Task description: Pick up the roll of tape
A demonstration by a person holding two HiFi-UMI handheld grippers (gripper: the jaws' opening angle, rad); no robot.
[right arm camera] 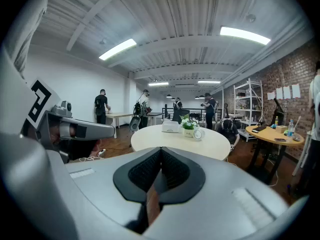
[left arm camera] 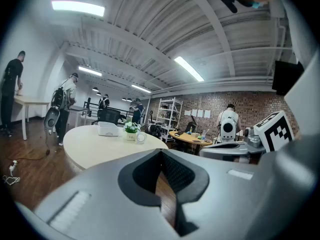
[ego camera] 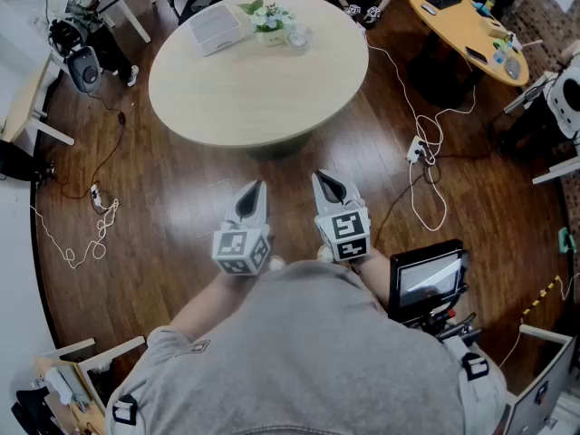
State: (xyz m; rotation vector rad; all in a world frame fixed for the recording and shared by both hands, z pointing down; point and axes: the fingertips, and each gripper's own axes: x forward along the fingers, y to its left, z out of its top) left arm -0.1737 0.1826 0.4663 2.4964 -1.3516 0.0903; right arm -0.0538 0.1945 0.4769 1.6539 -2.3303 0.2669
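The roll of tape (ego camera: 296, 37) is a small pale ring lying on the far side of the round table (ego camera: 254, 89), beside a flower pot (ego camera: 269, 18). It also shows as a small ring in the left gripper view, roll of tape (left arm camera: 141, 138), and in the right gripper view, roll of tape (right arm camera: 198, 133). My left gripper (ego camera: 257, 188) and right gripper (ego camera: 320, 178) hover side by side over the wooden floor, short of the table's near edge and far from the tape. Both are shut, with nothing between the jaws, left gripper (left arm camera: 160, 152), right gripper (right arm camera: 160, 149).
A white box (ego camera: 216, 28) sits on the round table left of the flowers. An orange oval table (ego camera: 462, 25) stands at the right. Cables and a power strip (ego camera: 417, 149) lie on the floor. A screen on a stand (ego camera: 426, 279) is close at my right. Several people stand in the room.
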